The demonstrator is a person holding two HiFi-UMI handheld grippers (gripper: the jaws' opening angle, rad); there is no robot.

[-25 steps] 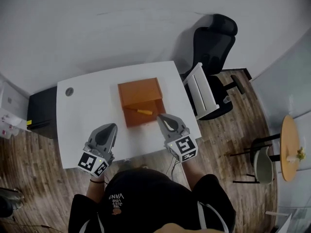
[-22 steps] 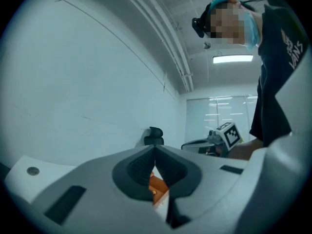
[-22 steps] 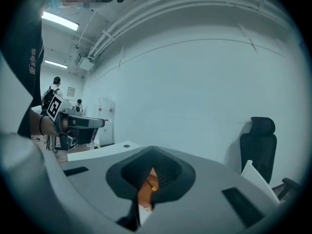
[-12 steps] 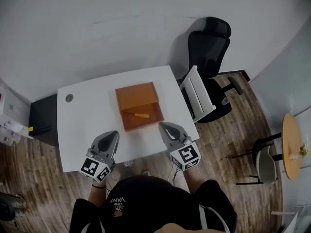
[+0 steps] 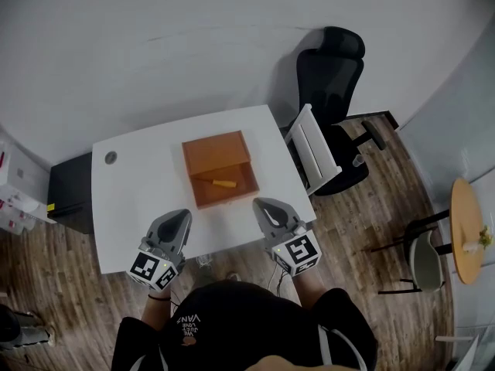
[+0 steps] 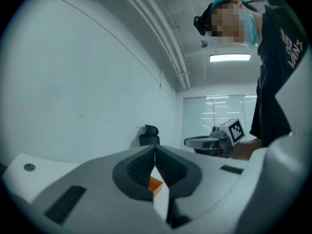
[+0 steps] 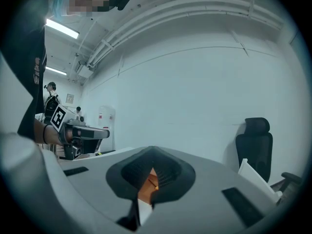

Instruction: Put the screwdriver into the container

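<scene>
The screwdriver (image 5: 224, 182), already lying in the container (image 5: 215, 151), looked light, rigid and best pinched across its handle; the left gripper (image 5: 178, 219) and right gripper (image 5: 264, 207) were both closed, empty.

Orange container (image 5: 219, 151); screwdriver (image 5: 224, 183) apparently yellow; white table (image 5: 139, 195); black chair (image 5: 340, 68).
</scene>
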